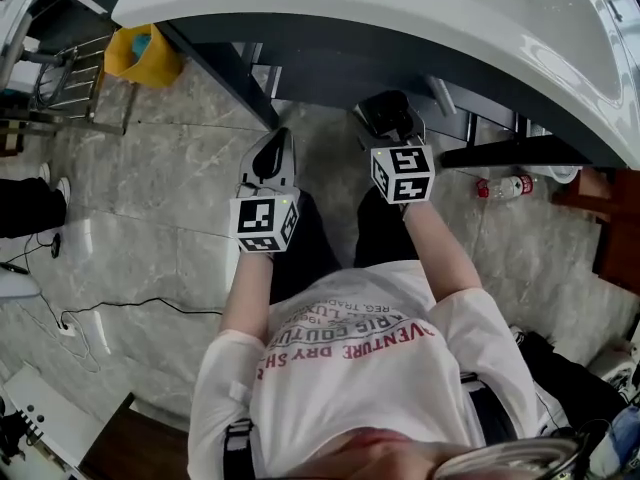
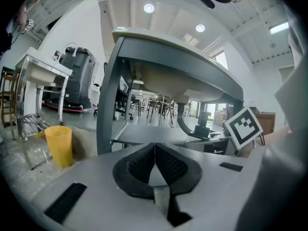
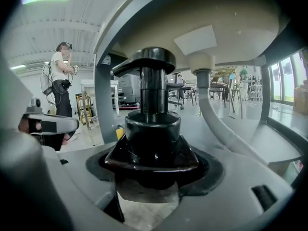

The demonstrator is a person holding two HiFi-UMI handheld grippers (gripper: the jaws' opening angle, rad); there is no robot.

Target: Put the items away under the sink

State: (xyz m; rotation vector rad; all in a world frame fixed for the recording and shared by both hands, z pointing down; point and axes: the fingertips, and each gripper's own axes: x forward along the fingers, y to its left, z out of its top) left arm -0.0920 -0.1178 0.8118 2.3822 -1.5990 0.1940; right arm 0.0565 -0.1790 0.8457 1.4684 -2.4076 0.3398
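**Right jaws grip pump bottle below sink; left jaws closed and empty**

In the head view the white sink (image 1: 340, 8) spans the 12 o'clock edge on a dark frame (image 1: 225, 68), and both grippers point toward 12 o'clock into the space beneath it. The right gripper (image 1: 392, 120) has its 2 jaws clamped on the base of a black pump bottle (image 3: 153, 129). The bottle stands upright between them, its pump head at 12 o'clock, just under the basin's underside. A pale drain pipe (image 3: 214, 112) curves down at about 2 o'clock of the bottle, and the frame's lower shelf (image 3: 276, 148) lies at 4 o'clock.

The left gripper (image 2: 155, 150) has its jaws pressed together at the tips, with nothing between them. It hangs at 9 o'clock of the right gripper, a little nearer the person, and the 2 are apart.

A yellow bucket (image 1: 150, 53) sits on the stone floor (image 1: 150, 178) at 10 o'clock of the left gripper, beside a frame leg. A small red-labelled bottle (image 1: 505, 186) lies on the floor at 3 o'clock of the right gripper. In the right gripper view a person (image 3: 60, 78) stands far off at 9 o'clock.
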